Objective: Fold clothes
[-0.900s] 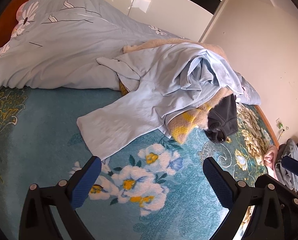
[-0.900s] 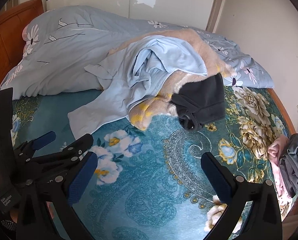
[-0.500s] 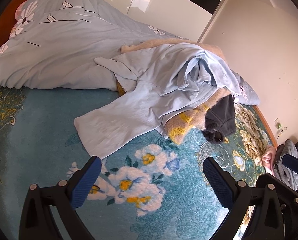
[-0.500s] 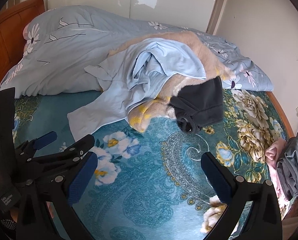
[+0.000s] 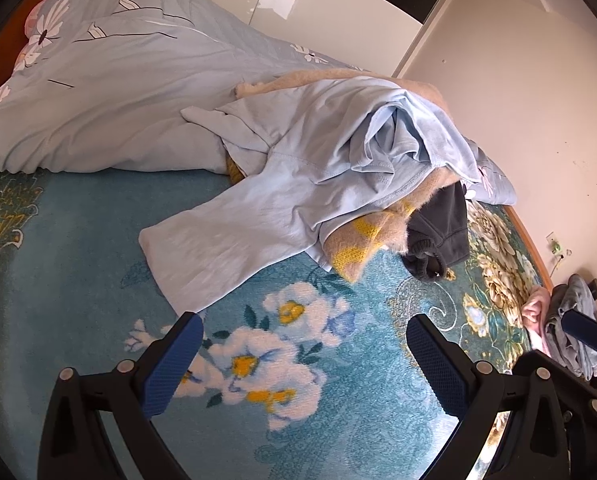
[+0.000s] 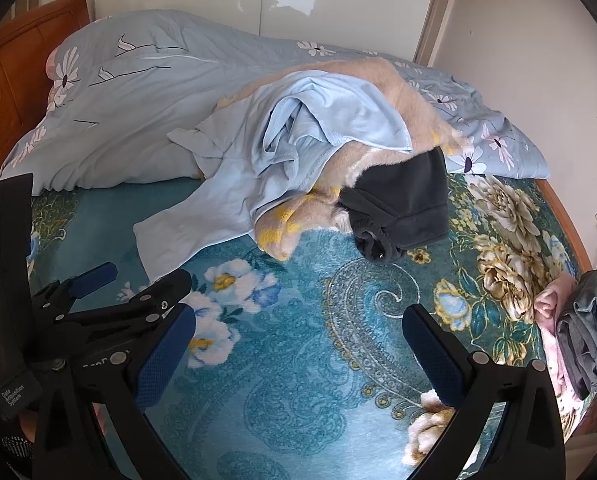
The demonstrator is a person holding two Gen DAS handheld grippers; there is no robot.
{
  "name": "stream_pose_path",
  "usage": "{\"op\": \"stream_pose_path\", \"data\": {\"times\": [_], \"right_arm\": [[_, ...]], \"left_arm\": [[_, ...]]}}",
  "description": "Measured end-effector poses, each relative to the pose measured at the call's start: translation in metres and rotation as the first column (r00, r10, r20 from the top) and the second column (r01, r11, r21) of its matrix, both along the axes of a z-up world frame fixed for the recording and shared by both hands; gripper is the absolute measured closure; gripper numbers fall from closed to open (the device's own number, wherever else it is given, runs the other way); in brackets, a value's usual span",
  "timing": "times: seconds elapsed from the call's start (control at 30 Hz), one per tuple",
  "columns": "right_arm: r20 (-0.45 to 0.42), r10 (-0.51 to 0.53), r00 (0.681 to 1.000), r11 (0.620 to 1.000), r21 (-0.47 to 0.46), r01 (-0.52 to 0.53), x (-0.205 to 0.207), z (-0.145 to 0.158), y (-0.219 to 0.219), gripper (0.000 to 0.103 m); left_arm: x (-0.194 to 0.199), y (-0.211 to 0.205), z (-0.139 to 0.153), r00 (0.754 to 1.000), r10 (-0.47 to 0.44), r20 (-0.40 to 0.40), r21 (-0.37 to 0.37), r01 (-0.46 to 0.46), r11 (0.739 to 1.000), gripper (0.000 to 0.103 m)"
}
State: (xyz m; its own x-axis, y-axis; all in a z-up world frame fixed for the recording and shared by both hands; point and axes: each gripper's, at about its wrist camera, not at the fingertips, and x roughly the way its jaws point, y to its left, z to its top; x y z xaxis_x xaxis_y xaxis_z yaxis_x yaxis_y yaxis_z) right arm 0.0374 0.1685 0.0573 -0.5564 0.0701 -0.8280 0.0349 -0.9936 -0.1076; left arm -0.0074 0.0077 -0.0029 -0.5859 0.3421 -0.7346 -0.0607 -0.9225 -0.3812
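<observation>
The left hand-held gripper (image 5: pixel 304 344) hangs over the floral bedspread (image 5: pixel 98 240) with its jaws spread wide and nothing between them. The right hand-held gripper (image 6: pixel 298 340) is likewise released and empty, low over the same spread, with the left one showing at its near left.

Just beyond both lies a loose heap of clothes in the middle of the bed. On top is a light blue garment (image 5: pixel 298 184), crumpled, with one long part trailing flat toward the near left. Under it a beige fuzzy piece with yellow patches (image 5: pixel 358 240) sticks out, and to its right, touching it, lies a dark grey garment (image 6: pixel 406 200), bunched at its near end. None of these three is folded. Behind the heap, a pale blue duvet (image 5: pixel 118 92) lies rumpled on the far side of the bed.

At the near right edge of the bed sits a small stack (image 6: pixel 578 320): something pink below and grey cloth on top. It looks layered, as folded pieces would be, though the fisheye edge leaves that unsure.

As a judgement, part of the work may be behind: the stack suggests finished pieces, while the heap is what is left. The blue garment lies uppermost and nearest to the grippers.
</observation>
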Motion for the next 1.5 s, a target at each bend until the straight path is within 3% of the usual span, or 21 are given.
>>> {"op": "stream_pose_path", "data": {"times": [0.2,0.27,0.33,0.43,0.5,0.53,0.63,0.73,0.9,1.03,1.1,1.17,1.5], "right_arm": [[-0.025,-0.094,0.995,0.995,-0.018,0.093,0.038,0.008,0.056,0.000],[-0.033,-0.125,0.992,0.992,-0.025,0.124,0.050,0.010,0.075,0.000],[-0.041,-0.156,0.987,0.987,-0.032,0.154,0.063,0.013,0.094,0.000],[-0.054,-0.221,0.974,0.975,-0.042,0.219,0.091,0.018,0.127,0.000],[-0.064,-0.292,0.954,0.956,-0.041,0.290,0.122,0.024,0.156,0.000],[-0.067,-0.324,0.944,0.946,-0.039,0.322,0.138,0.025,0.169,0.000],[-0.055,-0.433,0.900,0.901,-0.041,0.431,0.184,0.023,0.206,0.000],[-0.037,-0.529,0.848,0.848,-0.065,0.526,0.223,0.018,0.234,0.000],[-0.017,-0.623,0.782,0.776,-0.136,0.616,0.269,0.011,0.260,0.000],[-0.004,-0.625,0.781,0.771,-0.162,0.616,0.275,0.006,0.258,0.000],[-0.018,-0.614,0.789,0.778,-0.180,0.602,0.274,0.008,0.254,0.000],[-0.042,-0.599,0.799,0.789,-0.200,0.581,0.273,0.013,0.247,0.000],[-0.214,-0.504,0.837,0.851,-0.288,0.439,0.273,0.068,0.199,0.000]], "left_arm": [[-0.061,0.018,0.020,0.998,-0.056,0.020,-0.002,0.056,0.998,0.000],[-0.089,0.028,0.025,0.997,-0.064,0.032,-0.029,0.065,0.997,0.000],[-0.114,0.042,0.033,0.998,-0.059,-0.017,-0.076,0.057,0.995,0.000],[-0.154,0.058,0.021,0.998,-0.044,0.033,-0.153,0.049,0.987,0.002],[-0.172,0.065,0.014,0.999,-0.016,0.052,-0.168,0.024,0.985,0.010],[-0.177,0.068,0.013,0.998,0.001,0.062,-0.174,0.010,0.985,0.025],[-0.193,0.078,0.009,0.995,0.049,0.092,-0.194,-0.030,0.981,0.088],[-0.195,0.084,0.017,0.995,0.086,0.056,-0.241,-0.070,0.968,0.096],[-0.161,0.075,0.072,0.984,0.027,-0.176,-0.237,-0.069,0.969,0.097],[-0.119,0.060,0.142,0.930,-0.050,-0.364,-0.202,-0.027,0.979,0.098],[-0.094,0.053,0.183,0.883,-0.091,-0.460,-0.196,-0.001,0.981,0.101],[-0.064,0.043,0.226,0.821,-0.129,-0.556,-0.163,0.045,0.986,0.101],[0.066,0.034,0.365,0.627,-0.272,-0.730,-0.121,0.274,0.954,0.101]]}}
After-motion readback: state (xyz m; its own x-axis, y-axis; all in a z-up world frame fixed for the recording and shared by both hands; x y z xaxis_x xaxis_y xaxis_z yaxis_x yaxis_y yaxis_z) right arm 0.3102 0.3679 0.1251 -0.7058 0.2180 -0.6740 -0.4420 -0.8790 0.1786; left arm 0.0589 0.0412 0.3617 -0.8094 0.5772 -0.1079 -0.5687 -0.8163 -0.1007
